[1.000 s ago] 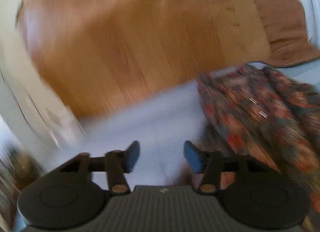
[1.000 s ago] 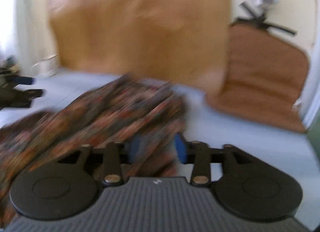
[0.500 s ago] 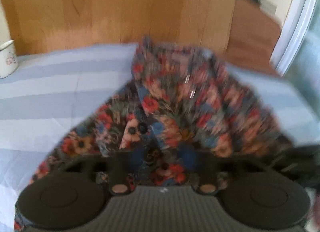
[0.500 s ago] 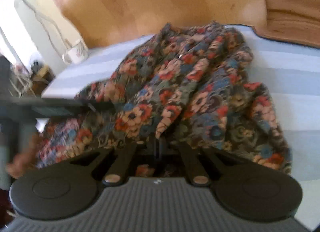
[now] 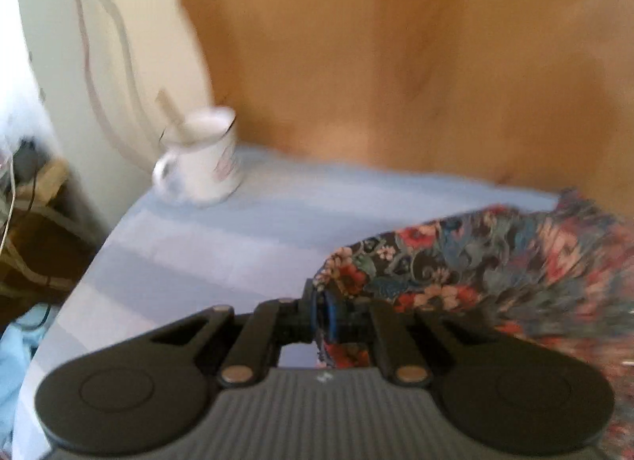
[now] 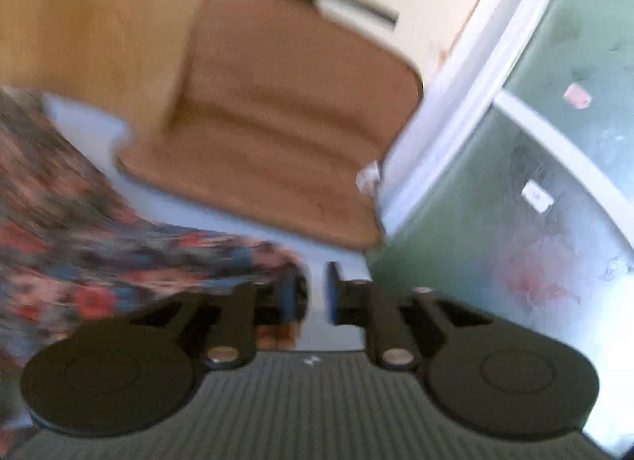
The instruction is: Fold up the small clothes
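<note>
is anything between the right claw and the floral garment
Nothing visible stands between them. The right claw has just been opening, and the floral garment lies right beside its left finger, with only pale sheet showing in the gap. The left claw is shut on the garment's edge.

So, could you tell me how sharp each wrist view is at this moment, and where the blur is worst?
Left wrist view: the left gripper and nearby floral garment are fairly crisp; the white mug and wooden board smear. Right wrist view: blur is heavier, streaking the floral garment and brown cushion; only the right gripper stays sharp.
</note>
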